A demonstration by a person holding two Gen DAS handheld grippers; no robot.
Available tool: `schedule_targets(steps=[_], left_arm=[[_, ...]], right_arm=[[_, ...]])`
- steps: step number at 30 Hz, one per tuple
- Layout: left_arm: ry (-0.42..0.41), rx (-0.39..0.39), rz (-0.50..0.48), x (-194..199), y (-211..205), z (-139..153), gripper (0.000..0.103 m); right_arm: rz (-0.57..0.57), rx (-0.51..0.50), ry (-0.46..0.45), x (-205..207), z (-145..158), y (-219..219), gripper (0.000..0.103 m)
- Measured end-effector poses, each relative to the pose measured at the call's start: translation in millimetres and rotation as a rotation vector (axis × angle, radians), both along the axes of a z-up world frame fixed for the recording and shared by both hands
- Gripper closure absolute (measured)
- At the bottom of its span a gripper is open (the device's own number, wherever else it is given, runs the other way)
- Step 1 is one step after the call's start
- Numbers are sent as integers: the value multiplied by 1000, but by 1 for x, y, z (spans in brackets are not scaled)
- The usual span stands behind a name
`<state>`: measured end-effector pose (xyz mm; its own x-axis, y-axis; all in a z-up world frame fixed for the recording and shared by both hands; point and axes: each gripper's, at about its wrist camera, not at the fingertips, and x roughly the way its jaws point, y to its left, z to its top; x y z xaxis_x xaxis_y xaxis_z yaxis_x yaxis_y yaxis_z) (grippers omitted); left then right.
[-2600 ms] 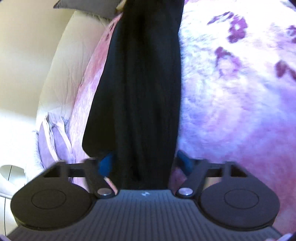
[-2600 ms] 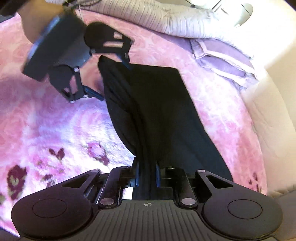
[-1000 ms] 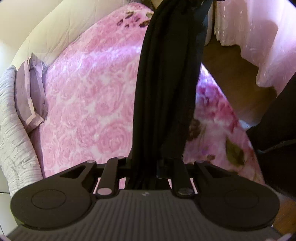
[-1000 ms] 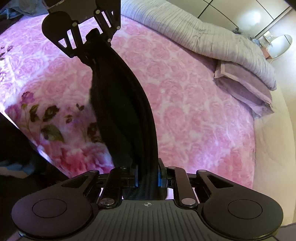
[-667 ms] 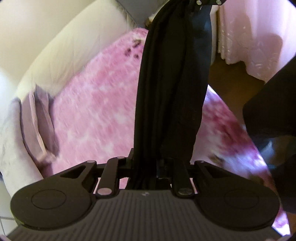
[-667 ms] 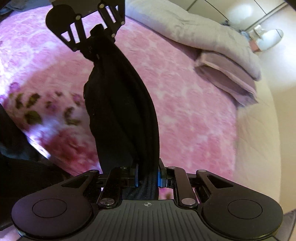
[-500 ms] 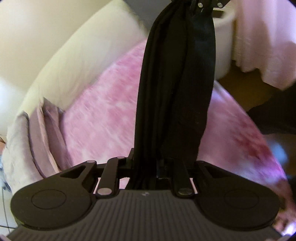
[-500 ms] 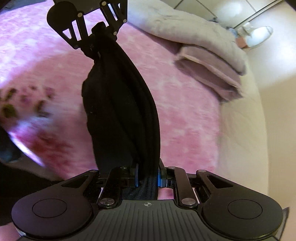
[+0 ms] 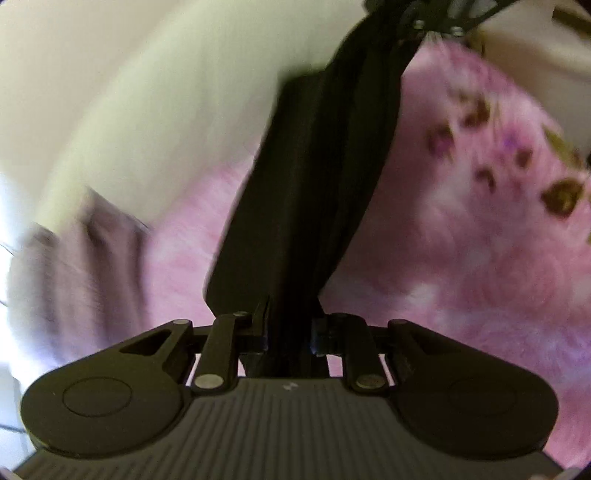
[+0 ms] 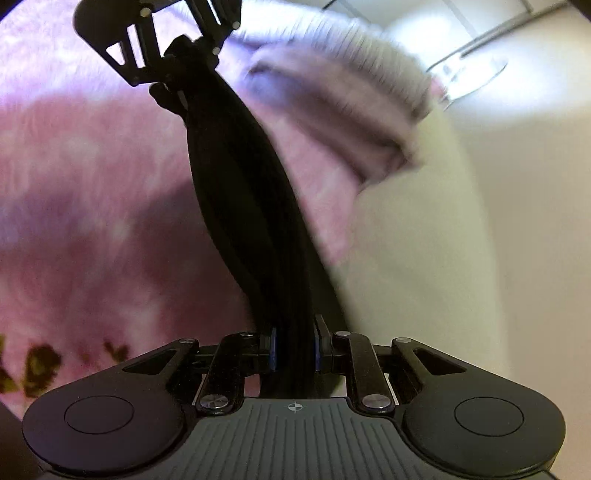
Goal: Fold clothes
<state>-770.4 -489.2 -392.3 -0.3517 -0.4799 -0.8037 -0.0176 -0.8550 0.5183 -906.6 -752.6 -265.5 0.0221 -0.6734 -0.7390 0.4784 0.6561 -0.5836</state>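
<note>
A long black garment [image 9: 314, 192] hangs stretched in the air between my two grippers, above the pink floral bedspread [image 9: 461, 240]. My left gripper [image 9: 290, 332] is shut on one bunched end of it. My right gripper [image 10: 293, 349] is shut on the other end, and the black garment [image 10: 243, 206] runs from it up to the left gripper [image 10: 181, 48] at the top of the right wrist view. The right gripper [image 9: 432, 18] shows at the top of the left wrist view. Both views are motion-blurred.
A lilac pillow [image 10: 332, 122] and a grey striped duvet [image 10: 369, 55] lie at the head of the bed. A cream padded bed edge [image 10: 417, 266] and a pale wall [image 9: 92, 74] border the bedspread. The lilac pillow [image 9: 74, 266] also shows left.
The left gripper closed on the garment's end, then both lifted it off the bedspread. In the last half second both views swung fast, toward the cream bed edge and pillows.
</note>
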Motion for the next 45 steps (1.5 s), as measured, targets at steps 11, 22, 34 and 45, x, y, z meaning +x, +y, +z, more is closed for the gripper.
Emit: schedule_targets(steps=[11,22,34,45], left_arm=[[-70,86,16,14,35,-56,85],[-94,257,0,52,31,-13,73],[165,292,377,-15,-97,-18,73],[154,344,467,-31,-131,-41,74]], right_arm=[[-45,170,-69,-7,-75,21,84],[-156,339,-173,-26,-37,31,68],[-495,109,-495,-94,-5,-111,67],[-485,182,-462,-121,-74,-201,69]])
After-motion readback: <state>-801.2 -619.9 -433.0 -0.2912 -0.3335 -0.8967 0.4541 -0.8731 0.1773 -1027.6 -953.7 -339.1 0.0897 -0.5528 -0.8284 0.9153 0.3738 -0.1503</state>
